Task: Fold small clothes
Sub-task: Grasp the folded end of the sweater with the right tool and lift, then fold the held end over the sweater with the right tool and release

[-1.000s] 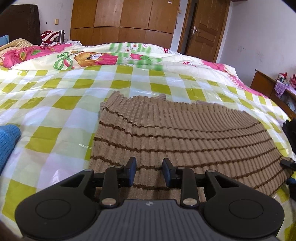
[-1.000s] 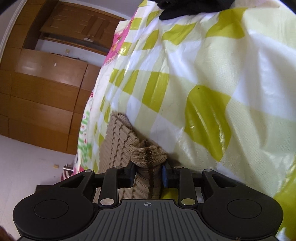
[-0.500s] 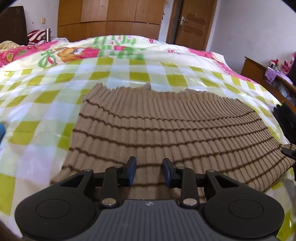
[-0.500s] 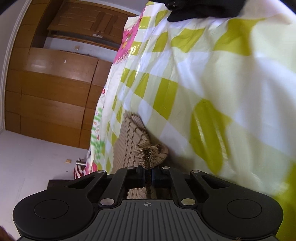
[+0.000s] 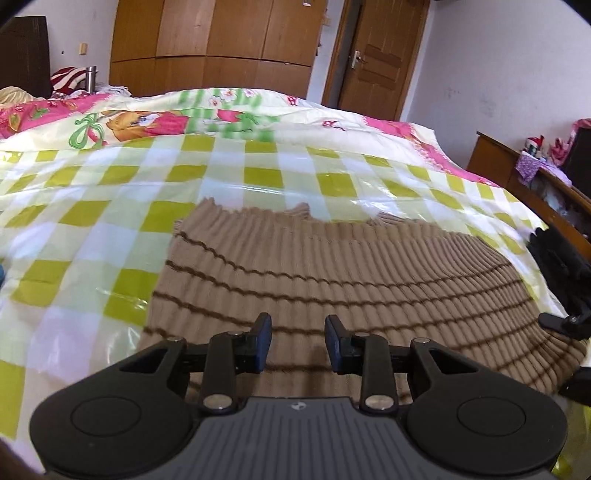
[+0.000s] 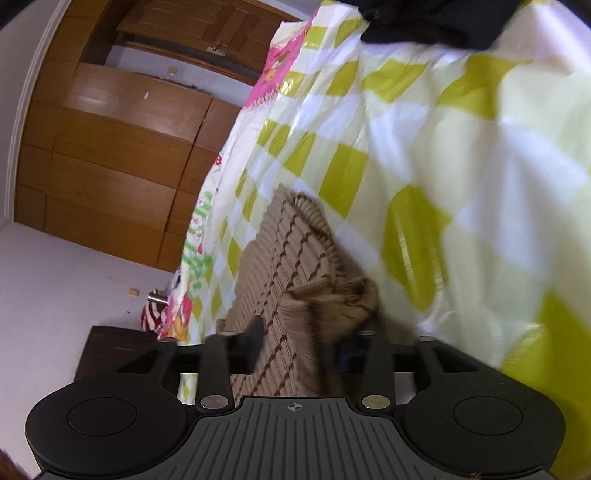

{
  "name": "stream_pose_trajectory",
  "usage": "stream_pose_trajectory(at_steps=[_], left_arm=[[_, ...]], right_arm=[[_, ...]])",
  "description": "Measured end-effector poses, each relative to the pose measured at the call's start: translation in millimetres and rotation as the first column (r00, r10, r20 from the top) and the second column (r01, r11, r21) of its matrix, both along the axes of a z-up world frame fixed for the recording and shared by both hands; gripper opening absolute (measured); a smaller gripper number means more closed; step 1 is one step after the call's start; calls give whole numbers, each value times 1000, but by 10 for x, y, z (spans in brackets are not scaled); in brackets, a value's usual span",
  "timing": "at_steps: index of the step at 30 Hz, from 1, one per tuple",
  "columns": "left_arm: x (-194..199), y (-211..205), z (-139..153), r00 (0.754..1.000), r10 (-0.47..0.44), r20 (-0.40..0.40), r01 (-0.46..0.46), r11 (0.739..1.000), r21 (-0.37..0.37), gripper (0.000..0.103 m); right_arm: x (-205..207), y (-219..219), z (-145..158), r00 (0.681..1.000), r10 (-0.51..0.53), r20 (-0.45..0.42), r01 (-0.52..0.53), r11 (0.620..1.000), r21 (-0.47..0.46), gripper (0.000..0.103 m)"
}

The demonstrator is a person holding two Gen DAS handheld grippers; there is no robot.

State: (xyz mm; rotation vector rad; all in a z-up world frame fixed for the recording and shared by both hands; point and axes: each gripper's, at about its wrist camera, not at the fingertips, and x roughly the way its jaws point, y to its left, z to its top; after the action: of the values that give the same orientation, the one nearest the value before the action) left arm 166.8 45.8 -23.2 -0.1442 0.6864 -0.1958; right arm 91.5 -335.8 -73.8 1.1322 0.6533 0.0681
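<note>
A tan ribbed knit garment with thin dark brown stripes (image 5: 332, 266) lies spread flat on a green-and-white checked bed cover (image 5: 110, 206). My left gripper (image 5: 297, 343) is open and empty, hovering just above the garment's near edge. In the right wrist view my right gripper (image 6: 299, 343) stands open, with the garment's bunched corner (image 6: 332, 299) lying loose between its jaws. The right gripper also shows at the right edge of the left wrist view (image 5: 565, 321), at the garment's right corner.
A cartoon-print quilt (image 5: 147, 122) lies across the far side of the bed. A wooden wardrobe (image 5: 214, 40) and a door (image 5: 373, 59) stand behind. A wooden side table with clutter (image 5: 535, 166) is at the right. A black cloth (image 6: 436, 18) lies on the cover.
My right gripper, shut on the garment's corner half a second ago, has opened and the corner sits loose. My left gripper has shifted slightly over the garment's near edge and stays open.
</note>
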Motion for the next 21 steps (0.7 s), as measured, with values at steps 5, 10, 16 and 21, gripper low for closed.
stream_pose_trajectory(at_steps=[5,10,16,21], left_arm=[[-28,75,-198,1000,12,-29,-12,1000,-8,45],[-130,92,-182,1000,-8,-13,8,1000,-11,46],[-314,425,-106,998,44,-37,-47,996,-79,46],[-440,678,-211,992,72,-105,-85,989,-124,46]], right_arm=[[126,34,-122,998,-37,-43,39,998,51,15],[121,51,134,999,-46,3,46,999,17,12],[439,683,790,988,118,99,-86,955,-285,12],[732,1643,1113,926,360,116,-245,804,-542,12]])
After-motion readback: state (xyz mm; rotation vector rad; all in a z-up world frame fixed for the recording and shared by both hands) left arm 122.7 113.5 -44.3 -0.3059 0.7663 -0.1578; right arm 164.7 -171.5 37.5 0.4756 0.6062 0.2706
